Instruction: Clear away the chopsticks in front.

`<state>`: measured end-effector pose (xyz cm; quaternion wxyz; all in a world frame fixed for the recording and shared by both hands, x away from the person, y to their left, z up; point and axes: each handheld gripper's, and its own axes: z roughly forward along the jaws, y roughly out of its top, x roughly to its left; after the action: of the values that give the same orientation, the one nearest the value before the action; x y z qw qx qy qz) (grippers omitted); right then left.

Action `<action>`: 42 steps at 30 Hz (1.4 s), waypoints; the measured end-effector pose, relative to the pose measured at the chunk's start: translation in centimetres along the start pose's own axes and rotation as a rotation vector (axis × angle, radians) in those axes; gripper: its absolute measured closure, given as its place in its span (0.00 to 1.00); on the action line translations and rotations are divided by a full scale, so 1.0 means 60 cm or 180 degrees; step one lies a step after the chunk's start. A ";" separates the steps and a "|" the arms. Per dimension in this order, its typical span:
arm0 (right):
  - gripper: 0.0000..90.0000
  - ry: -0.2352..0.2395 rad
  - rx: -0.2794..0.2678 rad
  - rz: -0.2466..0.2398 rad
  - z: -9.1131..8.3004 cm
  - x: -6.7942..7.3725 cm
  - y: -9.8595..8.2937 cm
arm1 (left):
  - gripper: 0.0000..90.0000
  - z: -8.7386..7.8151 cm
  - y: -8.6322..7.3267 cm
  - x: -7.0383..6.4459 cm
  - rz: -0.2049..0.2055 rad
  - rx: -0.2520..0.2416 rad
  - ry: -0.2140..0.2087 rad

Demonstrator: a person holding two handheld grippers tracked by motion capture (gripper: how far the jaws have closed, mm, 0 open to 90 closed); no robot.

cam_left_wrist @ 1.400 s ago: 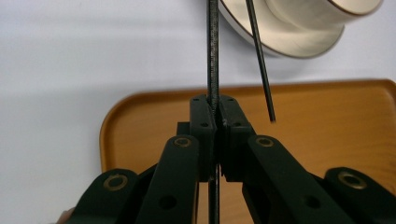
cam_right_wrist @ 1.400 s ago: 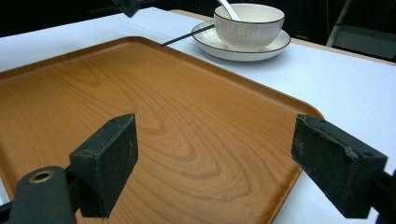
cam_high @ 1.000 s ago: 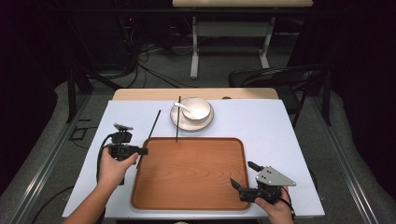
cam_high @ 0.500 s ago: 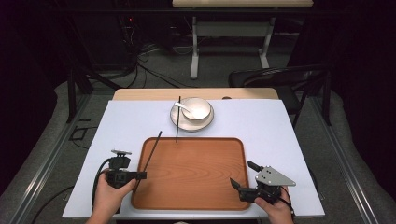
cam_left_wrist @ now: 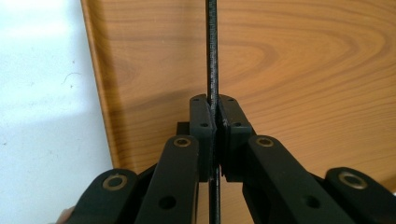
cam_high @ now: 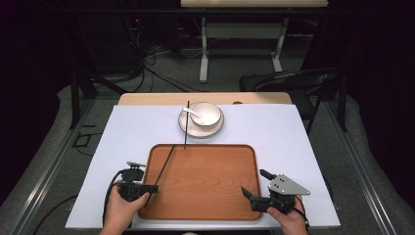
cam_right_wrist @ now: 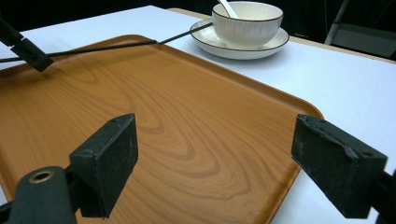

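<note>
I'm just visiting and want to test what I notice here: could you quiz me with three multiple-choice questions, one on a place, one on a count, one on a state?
1. Where is the bowl?
A. on a plate beyond the tray
B. on the tray
C. on the floor

2. How many black chopsticks?
A. one
B. two
C. four

3. The right hand-held gripper is:
A. shut on a spoon
B. open
C. shut on the tray

Answers:
1 A: it stands on the plate behind the tray.
2 B: the held chopstick and another chopstick.
3 B: its jaws stand wide apart.
</note>
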<state>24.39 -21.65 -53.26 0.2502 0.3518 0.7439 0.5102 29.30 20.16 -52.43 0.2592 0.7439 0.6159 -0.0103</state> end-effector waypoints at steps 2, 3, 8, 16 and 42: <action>0.16 0.0001 -0.0002 0.0002 0.000 0.000 0.000 | 0.95 0.003 0.000 -0.001 -0.0002 -0.0002 0.0017; 0.16 0.0003 -0.0002 0.0000 0.000 0.000 0.000 | 0.95 0.005 0.000 -0.003 -0.0003 0.0004 0.0032; 0.16 -0.0001 -0.0004 0.0002 0.000 0.000 0.000 | 0.95 0.007 0.002 -0.008 0.0032 0.0008 0.0091; 0.16 0.0005 -0.0010 -0.0002 -0.001 0.000 0.000 | 0.95 0.010 0.000 -0.007 0.0020 0.0008 0.0102; 0.16 0.0006 -0.0007 -0.0010 -0.001 0.000 0.000 | 0.90 0.010 -0.004 -0.007 0.0072 -0.0053 0.0042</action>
<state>24.33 -21.68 -53.23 0.2506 0.3499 0.7441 0.5110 29.17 19.56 -52.88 0.2614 0.7487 0.6092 0.0026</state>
